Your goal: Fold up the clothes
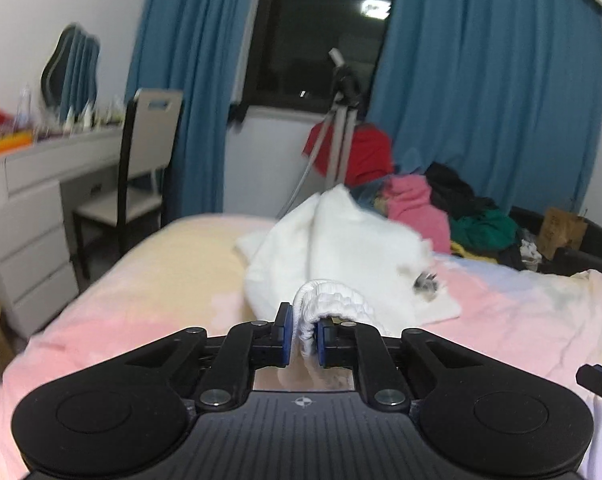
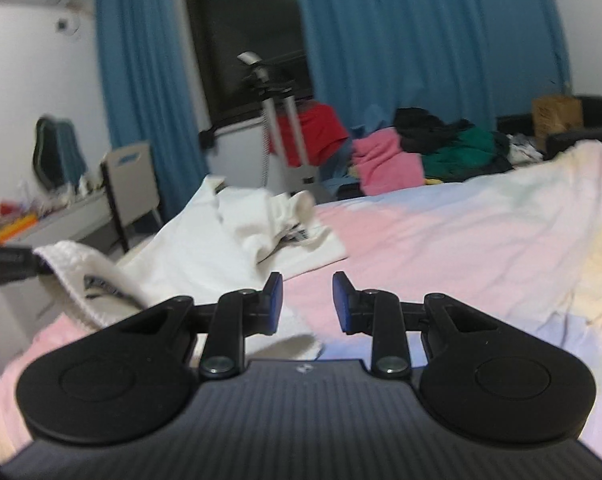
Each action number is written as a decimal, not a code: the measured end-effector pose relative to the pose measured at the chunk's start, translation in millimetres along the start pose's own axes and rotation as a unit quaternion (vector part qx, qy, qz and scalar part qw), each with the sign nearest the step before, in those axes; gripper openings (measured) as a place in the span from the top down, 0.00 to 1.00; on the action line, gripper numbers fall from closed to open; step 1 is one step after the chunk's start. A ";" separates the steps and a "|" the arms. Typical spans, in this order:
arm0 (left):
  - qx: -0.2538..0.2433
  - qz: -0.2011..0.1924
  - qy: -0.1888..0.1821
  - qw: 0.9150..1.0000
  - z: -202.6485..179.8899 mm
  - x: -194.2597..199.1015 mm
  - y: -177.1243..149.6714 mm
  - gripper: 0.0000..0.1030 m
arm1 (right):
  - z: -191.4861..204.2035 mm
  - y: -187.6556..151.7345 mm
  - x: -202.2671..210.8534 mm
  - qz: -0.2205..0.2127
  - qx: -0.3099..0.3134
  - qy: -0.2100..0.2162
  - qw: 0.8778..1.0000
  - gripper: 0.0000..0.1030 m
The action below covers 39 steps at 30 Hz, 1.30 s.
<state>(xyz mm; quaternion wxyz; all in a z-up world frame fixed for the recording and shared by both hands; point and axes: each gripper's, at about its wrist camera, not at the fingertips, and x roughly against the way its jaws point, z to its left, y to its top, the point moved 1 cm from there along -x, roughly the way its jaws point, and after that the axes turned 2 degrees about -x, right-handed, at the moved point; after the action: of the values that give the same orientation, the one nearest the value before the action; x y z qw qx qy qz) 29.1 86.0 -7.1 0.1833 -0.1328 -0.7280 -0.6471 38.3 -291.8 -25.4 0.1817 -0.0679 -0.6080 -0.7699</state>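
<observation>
The left gripper (image 1: pixel 303 340) is clenched on the ribbed elastic hem of the white garment (image 1: pixel 341 248), which trails away toward twelve o'clock across the pastel bed (image 1: pixel 161 280); I judge it best to keep that hem taut and draw it level before laying it down. The right gripper (image 2: pixel 307 304) has its fingers released and empty over the bed, the garment at its ten o'clock, and should pinch the opposite edge. A dark print on the cloth is too blurred to read.
</observation>
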 end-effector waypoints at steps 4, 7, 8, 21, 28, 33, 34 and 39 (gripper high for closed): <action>0.029 0.015 -0.001 0.999 24.2 -5.9 -6.4 0.87 | 10.8 -7.9 -8.9 0.034 -0.005 -0.003 0.999 0.70; 0.046 0.027 -0.014 0.999 37.1 -5.4 -5.9 0.83 | 10.3 -14.3 -19.6 0.056 -0.032 0.000 0.998 0.70; 0.055 0.031 -0.019 0.998 41.7 -5.4 -4.6 0.81 | 9.8 -16.4 -23.3 0.063 -0.042 0.001 0.997 0.69; 0.156 0.043 -0.013 0.987 88.5 -22.8 -10.9 0.76 | -30.8 -17.9 -127.8 0.106 -0.221 0.047 0.968 0.41; 0.206 0.034 0.001 0.978 110.8 -38.2 -8.6 0.76 | -30.9 -45.7 -155.3 0.178 -0.263 0.120 0.941 0.40; 0.207 0.045 0.004 0.977 115.9 -42.5 -7.8 0.75 | -21.4 -46.3 -148.8 0.194 -0.289 0.152 0.925 0.43; 0.213 0.049 0.004 0.976 117.9 -43.0 -8.7 0.75 | -18.7 -45.5 -146.6 0.200 -0.287 0.155 0.924 0.43; 0.244 0.070 -0.003 0.967 126.6 -38.5 -11.2 0.75 | -10.1 -41.6 -130.3 0.229 -0.261 0.128 0.929 0.66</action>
<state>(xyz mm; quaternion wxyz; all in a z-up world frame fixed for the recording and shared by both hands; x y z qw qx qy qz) 46.8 211.7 -46.1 0.2527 -0.1370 -0.8535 -0.4346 144.9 -267.7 -108.2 0.4053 -0.1513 -0.3250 -0.8409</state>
